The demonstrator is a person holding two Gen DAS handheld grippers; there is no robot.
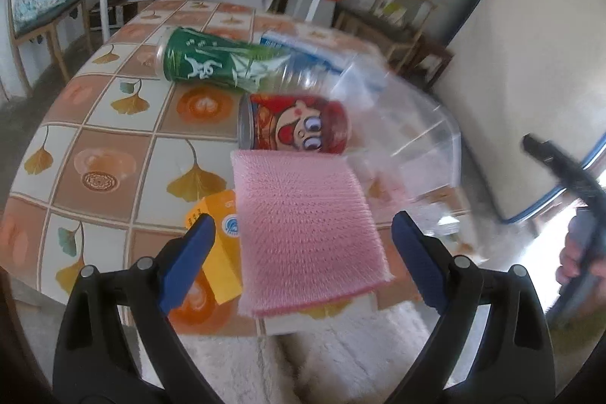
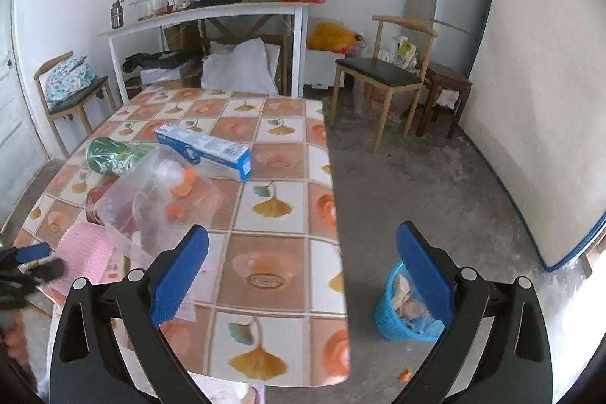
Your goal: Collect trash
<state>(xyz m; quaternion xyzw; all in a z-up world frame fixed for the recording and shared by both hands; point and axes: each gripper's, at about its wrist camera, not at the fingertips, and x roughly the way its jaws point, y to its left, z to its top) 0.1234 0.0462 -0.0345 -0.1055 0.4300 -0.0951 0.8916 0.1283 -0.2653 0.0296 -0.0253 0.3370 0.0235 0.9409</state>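
Pink sponge [image 1: 303, 233] is lying between the wide-open left gripper [image 1: 303, 252], untouched; red can [image 1: 295, 127] just beyond. Right gripper [image 2: 303, 267] is hanging wide and empty, bin [image 2: 407, 305] below its right finger. Pickup step is starting; next, closing on the sponge.

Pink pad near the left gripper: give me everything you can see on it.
The pink pad is a soft-looking square with a ribbed, nubby knit surface and a stitched rim. It lies flat at the near edge of the table, one corner overhanging. The left gripper hovers open around it, fingers apart on either side, not pressing. Its far edge meets the red can; it covers part of a yellow box. From the right wrist it shows beside the clear plastic bag.
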